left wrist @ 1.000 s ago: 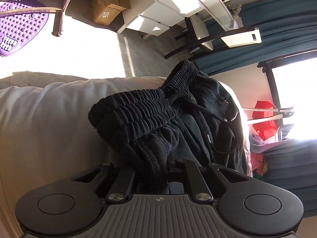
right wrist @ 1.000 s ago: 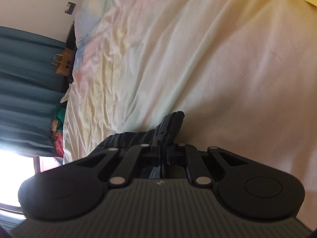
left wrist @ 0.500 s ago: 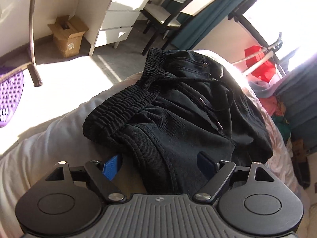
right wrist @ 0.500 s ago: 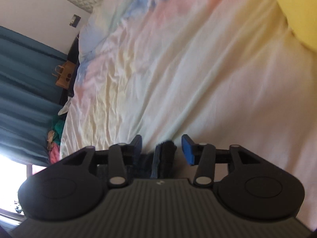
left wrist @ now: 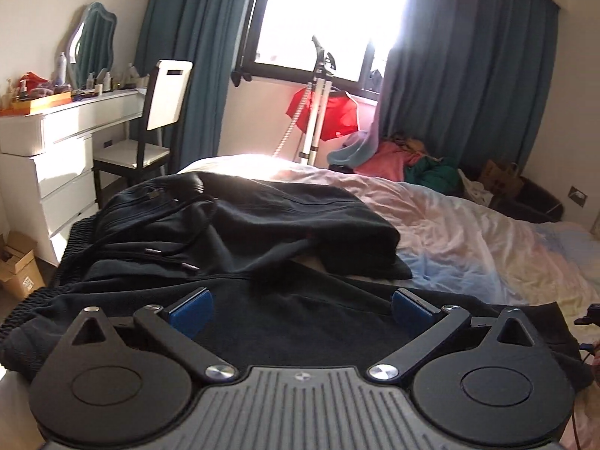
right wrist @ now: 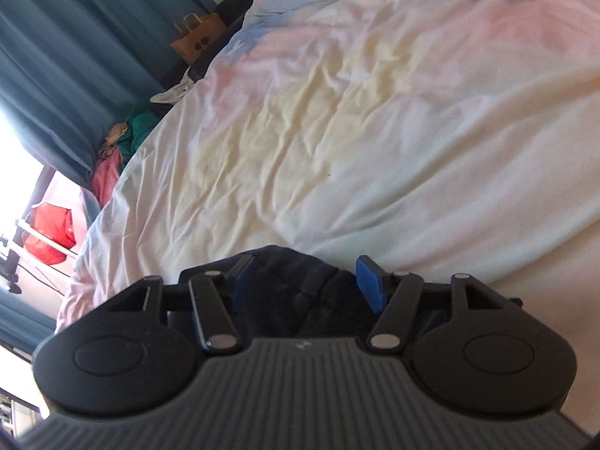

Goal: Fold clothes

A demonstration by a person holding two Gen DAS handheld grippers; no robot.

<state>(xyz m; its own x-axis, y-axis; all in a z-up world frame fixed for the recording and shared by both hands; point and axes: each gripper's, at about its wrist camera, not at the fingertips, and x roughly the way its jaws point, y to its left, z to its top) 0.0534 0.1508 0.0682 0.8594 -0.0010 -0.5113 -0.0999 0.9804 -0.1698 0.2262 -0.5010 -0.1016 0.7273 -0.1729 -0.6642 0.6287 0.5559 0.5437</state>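
Observation:
A pair of black drawstring trousers [left wrist: 232, 232] lies folded on the bed [left wrist: 468, 232], with its elastic waistband at the left and its cords on top. My left gripper [left wrist: 300, 305] is open just above the near fold of the cloth, holding nothing. My right gripper [right wrist: 300, 281] is open too, with a dark end of the trousers [right wrist: 296, 273] lying loose between its blue pads [right wrist: 369, 287]. The pastel bed sheet [right wrist: 356, 112] fills the right wrist view.
A white dresser [left wrist: 56, 138] and a chair [left wrist: 150, 127] stand left of the bed. Teal curtains [left wrist: 468, 75] and a bright window are at the back. A red garment on a rack [left wrist: 326, 112], piled clothes [left wrist: 405, 157] and a paper bag [right wrist: 197, 37] sit beyond the bed.
Both grippers have opened and let go of the trousers, which now lie on the bed. The left gripper has swung up to face the window.

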